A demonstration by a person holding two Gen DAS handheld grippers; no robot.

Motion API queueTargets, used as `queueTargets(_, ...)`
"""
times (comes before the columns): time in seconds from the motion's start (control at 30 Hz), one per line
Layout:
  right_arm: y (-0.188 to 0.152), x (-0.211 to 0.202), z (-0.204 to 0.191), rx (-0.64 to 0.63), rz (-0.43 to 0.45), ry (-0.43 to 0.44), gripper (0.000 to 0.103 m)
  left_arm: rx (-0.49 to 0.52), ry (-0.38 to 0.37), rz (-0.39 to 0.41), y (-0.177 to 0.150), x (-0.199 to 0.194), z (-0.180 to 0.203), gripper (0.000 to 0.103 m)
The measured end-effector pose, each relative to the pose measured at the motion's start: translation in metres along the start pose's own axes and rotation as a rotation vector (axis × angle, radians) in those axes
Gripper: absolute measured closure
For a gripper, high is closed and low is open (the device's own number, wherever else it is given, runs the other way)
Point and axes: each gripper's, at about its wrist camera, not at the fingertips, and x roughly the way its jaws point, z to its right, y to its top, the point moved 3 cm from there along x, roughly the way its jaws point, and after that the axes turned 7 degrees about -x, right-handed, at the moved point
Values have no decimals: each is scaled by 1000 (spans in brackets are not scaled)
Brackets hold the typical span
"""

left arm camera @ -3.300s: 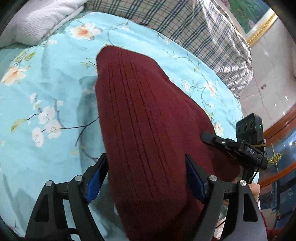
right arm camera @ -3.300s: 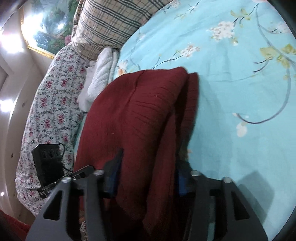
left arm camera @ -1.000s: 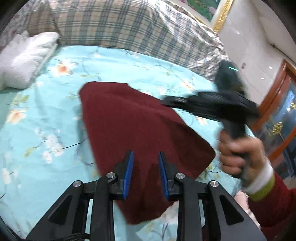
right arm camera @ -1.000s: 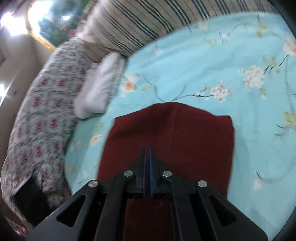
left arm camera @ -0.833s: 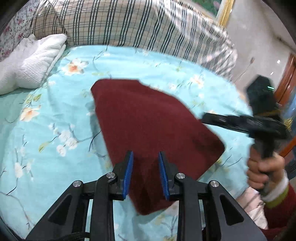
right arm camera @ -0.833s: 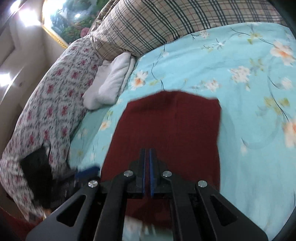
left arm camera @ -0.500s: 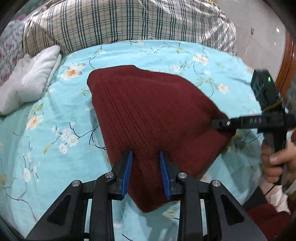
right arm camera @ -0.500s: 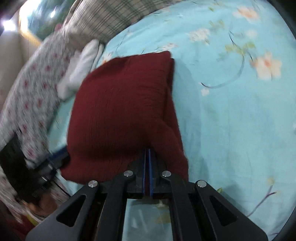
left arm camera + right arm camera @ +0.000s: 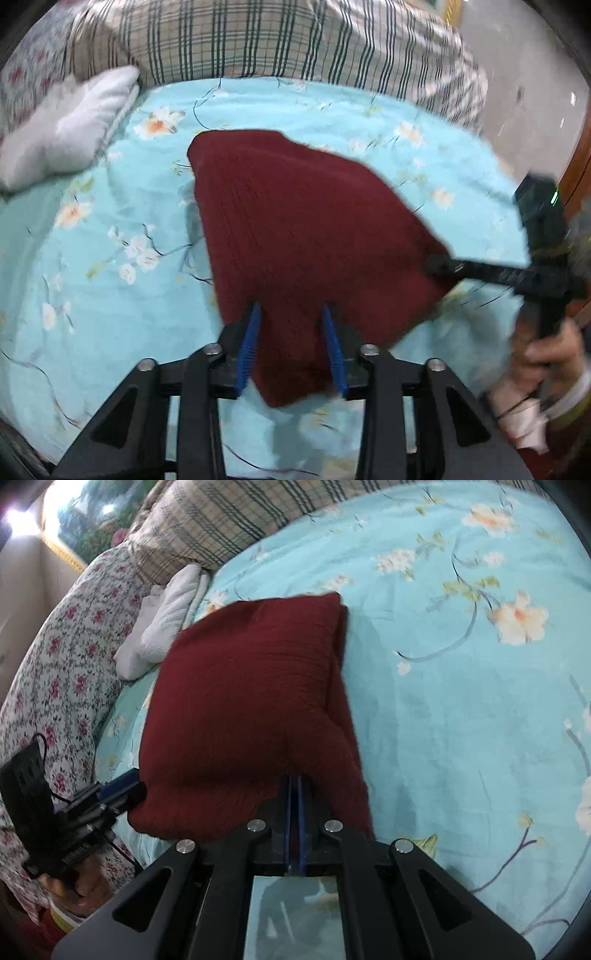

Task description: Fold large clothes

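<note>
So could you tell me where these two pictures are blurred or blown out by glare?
Left wrist view: motion blur smears the right gripper and the hand holding it, and softens the maroon sweater at its edges. Right wrist view: mostly sharp, with a blown-out glare spot at the top left; the fisheye bends the floral bedspread.

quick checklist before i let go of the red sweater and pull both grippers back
1. Maroon sweater lying on the floral bedsheet: ok.
2. Left gripper free of the sweater: cannot tell; its jaws have just been opening, with knit between the blue pads.
3. Right gripper released: not ok, shut on the sweater's near edge.
4. Fold edges aligned: not ok, a lower layer sticks out on the right in the right wrist view.
5. White towel apart from the sweater: ok.
</note>
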Motion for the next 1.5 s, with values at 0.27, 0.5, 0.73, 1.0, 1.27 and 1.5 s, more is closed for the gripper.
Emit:
queueTargets(0.27, 5, -8, -31, -70, 36, 26, 100, 22, 41, -67, -6, 22, 13, 49)
queueTargets(0.5, 0, -8, -27, -43, 22, 10, 99, 171, 193, -15, -24, 31, 29, 47)
queueTargets(0.73, 0, -23, -51, -107, 61, 49, 99, 15, -19, 32, -23, -10, 4, 48)
queueTargets(1.0, -6, -16, -52, -79, 39, 63, 99, -34, 111, -97, -44, 28, -19, 49)
queueTargets(1.27, -2, -32, -51, -92, 86, 77, 99, -103, -109, 20, -26, -32, -9, 49)
queueTargets(1.5, -10, 1, -32, -69, 1, -33, 99, -154, -3, -50, -14, 6, -21, 46)
